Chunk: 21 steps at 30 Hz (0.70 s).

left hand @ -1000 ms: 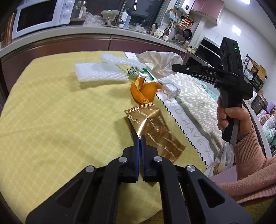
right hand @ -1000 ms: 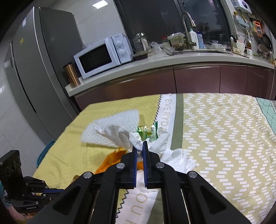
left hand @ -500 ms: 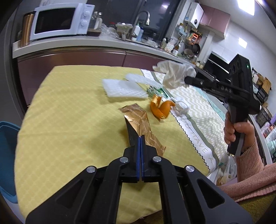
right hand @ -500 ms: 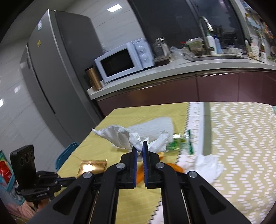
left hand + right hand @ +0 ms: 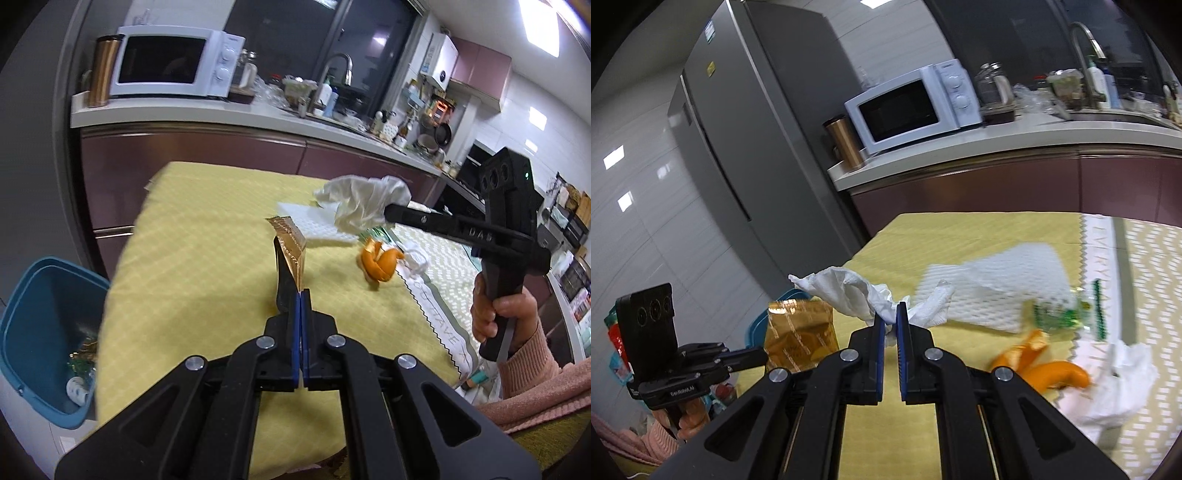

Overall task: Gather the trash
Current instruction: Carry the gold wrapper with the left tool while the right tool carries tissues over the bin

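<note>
My left gripper [image 5: 300, 295] is shut on a gold foil wrapper [image 5: 290, 243], which stands up from the fingertips above the yellow tablecloth [image 5: 207, 266]. The same wrapper [image 5: 799, 334] shows in the right wrist view at the left gripper's tip [image 5: 764, 356]. My right gripper [image 5: 891, 314] is shut on a crumpled white tissue [image 5: 849, 291], held in the air; from the left wrist view the tissue [image 5: 364, 199] hangs at that gripper's tip [image 5: 388, 212]. Orange peel [image 5: 380, 260], a second tissue [image 5: 1108, 380], a green wrapper [image 5: 1067, 314] and white foam mesh [image 5: 1001, 291] lie on the table.
A blue bin [image 5: 44, 332] with some trash inside stands on the floor left of the table. Behind the table runs a counter [image 5: 221, 114] with a microwave [image 5: 170, 61], a sink tap and bottles. A grey fridge [image 5: 750, 147] stands at the left. A hand in a pink sleeve [image 5: 517, 354] holds the right gripper.
Both grippers have swung left toward the table's bin side and risen. The gold wrapper has come up off the cloth in the left gripper; the tissue travels with the right one. The bin came into view.
</note>
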{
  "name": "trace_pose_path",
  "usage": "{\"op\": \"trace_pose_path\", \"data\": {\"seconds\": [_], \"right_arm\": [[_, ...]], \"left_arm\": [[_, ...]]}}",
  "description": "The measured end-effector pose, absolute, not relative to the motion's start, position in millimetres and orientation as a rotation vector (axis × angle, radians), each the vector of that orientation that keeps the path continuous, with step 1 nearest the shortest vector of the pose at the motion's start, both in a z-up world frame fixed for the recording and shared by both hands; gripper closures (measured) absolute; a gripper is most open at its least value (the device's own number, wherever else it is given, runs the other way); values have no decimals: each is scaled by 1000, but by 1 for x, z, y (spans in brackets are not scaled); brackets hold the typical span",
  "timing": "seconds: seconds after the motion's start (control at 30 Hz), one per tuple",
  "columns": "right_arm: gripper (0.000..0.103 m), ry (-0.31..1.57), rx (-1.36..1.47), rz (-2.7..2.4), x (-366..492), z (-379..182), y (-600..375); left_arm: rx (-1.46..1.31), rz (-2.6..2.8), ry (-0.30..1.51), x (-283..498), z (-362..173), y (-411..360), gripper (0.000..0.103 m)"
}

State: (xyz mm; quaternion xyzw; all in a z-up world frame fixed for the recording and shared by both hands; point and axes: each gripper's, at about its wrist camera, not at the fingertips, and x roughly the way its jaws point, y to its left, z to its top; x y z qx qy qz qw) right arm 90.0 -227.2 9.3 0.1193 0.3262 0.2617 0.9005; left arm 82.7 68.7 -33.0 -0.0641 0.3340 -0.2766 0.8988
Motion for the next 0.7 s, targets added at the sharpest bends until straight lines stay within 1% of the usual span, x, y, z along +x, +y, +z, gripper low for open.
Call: {"op": "trace_pose_path", "data": {"seconds": [0.7], "right_arm": [[98,741,167,784,125,9,-114]], "left_arm": [[-182,-306,594,61,-2,187,102]]}}
